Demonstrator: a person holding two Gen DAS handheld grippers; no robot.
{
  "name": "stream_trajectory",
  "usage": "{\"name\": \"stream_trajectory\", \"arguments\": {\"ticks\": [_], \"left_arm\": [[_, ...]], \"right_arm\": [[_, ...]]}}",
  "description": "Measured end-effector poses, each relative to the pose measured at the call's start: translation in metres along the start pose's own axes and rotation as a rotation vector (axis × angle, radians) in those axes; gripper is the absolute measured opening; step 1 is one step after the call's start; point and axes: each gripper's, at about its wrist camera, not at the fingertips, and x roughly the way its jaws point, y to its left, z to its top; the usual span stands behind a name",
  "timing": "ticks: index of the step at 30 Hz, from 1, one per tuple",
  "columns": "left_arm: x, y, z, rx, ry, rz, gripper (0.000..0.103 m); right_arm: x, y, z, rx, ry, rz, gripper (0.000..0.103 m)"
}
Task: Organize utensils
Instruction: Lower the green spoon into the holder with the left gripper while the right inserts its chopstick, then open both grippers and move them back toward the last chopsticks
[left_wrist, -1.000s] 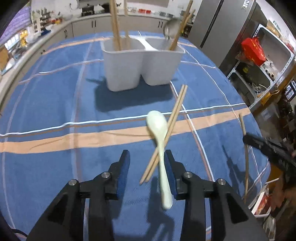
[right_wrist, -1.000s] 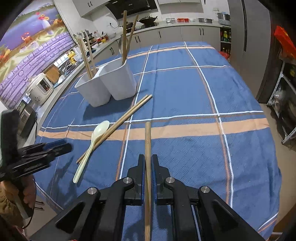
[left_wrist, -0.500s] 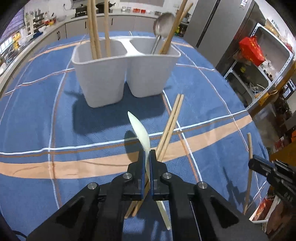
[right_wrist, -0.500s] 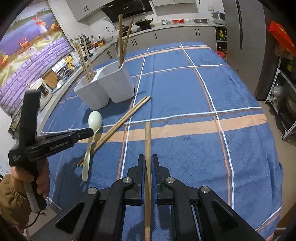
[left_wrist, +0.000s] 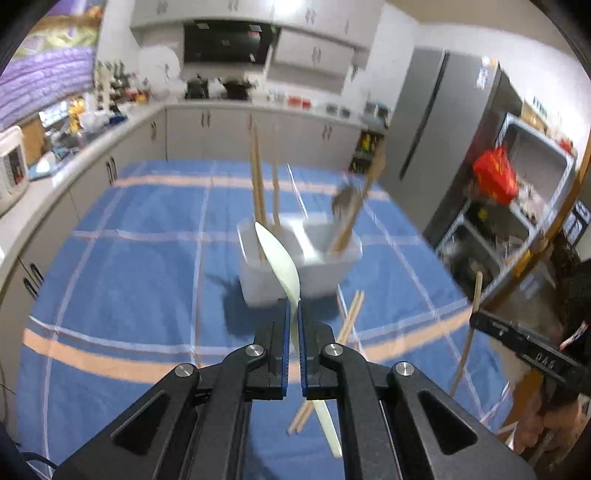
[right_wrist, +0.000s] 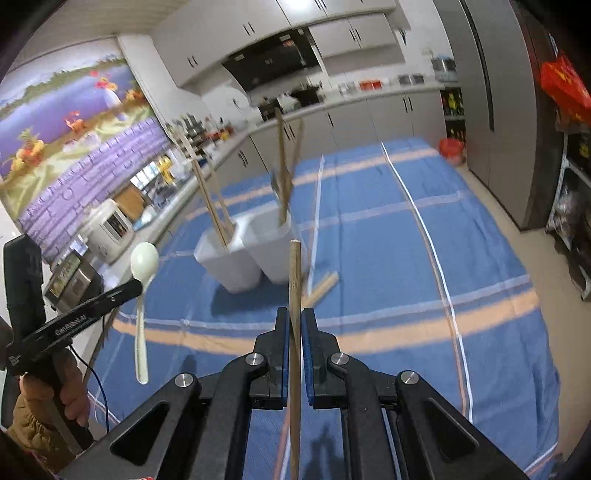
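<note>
My left gripper (left_wrist: 292, 309) is shut on a pale green spoon (left_wrist: 280, 258), held in the air with its bowl tipped toward the white two-compartment holder (left_wrist: 295, 269). From the right wrist view the same spoon (right_wrist: 143, 266) hangs from that gripper (right_wrist: 137, 284) at the left. My right gripper (right_wrist: 294, 316) is shut on a single wooden chopstick (right_wrist: 294, 273), lifted above the cloth. The holder (right_wrist: 247, 254) has chopsticks in one compartment and a metal spoon with a wooden utensil in the other. A pair of chopsticks (left_wrist: 349, 317) lies on the cloth in front of it.
The table wears a blue cloth with orange and white stripes (right_wrist: 406, 295). Kitchen counters with appliances (right_wrist: 110, 229) run along the left and far side. A grey fridge (left_wrist: 436, 158) and shelves with a red bag (left_wrist: 495, 179) stand to the right.
My left gripper closed on the pale green spoon and lifted it off the cloth. My right gripper rose with its chopstick. Both views tilted up toward the kitchen.
</note>
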Motion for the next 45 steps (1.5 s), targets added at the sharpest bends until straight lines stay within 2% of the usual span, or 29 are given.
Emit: {"name": "stream_trajectory", "arguments": {"ticks": [5, 8, 14, 18, 22, 27, 31, 39, 41, 42, 43, 45], "left_arm": [[-0.011, 0.008, 0.050, 0.001, -0.135, 0.043, 0.004], [-0.004, 0.008, 0.074, 0.008, -0.181, 0.057, 0.004], [0.041, 0.005, 0.112, 0.035, -0.239, 0.089, 0.004], [0.079, 0.001, 0.122, 0.095, -0.267, 0.162, 0.004], [0.114, -0.001, 0.117, 0.147, -0.242, 0.189, 0.004], [0.146, -0.001, 0.101, 0.207, -0.192, 0.220, 0.004], [0.161, 0.000, 0.092, 0.215, -0.156, 0.223, 0.004], [0.147, -0.007, 0.084, 0.192, -0.147, 0.198, 0.007], [0.138, -0.010, 0.083, 0.183, -0.153, 0.192, 0.011], [0.131, -0.011, 0.082, 0.177, -0.159, 0.189, 0.017], [0.124, -0.011, 0.082, 0.168, -0.167, 0.186, 0.024], [0.112, -0.011, 0.082, 0.150, -0.182, 0.180, 0.028]], "right_arm": [[-0.005, 0.025, 0.046, -0.042, -0.096, 0.029, 0.006], [-0.003, 0.039, 0.078, -0.054, -0.156, 0.052, 0.006], [0.018, 0.063, 0.134, -0.067, -0.268, 0.046, 0.006], [0.052, 0.074, 0.157, -0.092, -0.300, -0.029, 0.006], [0.084, 0.078, 0.162, -0.118, -0.274, -0.088, 0.006], [0.118, 0.069, 0.153, -0.102, -0.192, -0.107, 0.006], [0.135, 0.059, 0.145, -0.078, -0.137, -0.111, 0.007], [0.135, 0.054, 0.136, -0.084, -0.109, -0.116, 0.009], [0.133, 0.053, 0.136, -0.080, -0.109, -0.116, 0.017], [0.133, 0.053, 0.136, -0.081, -0.113, -0.115, 0.021], [0.132, 0.055, 0.136, -0.081, -0.116, -0.115, 0.021], [0.128, 0.056, 0.135, -0.081, -0.122, -0.113, 0.022]]}}
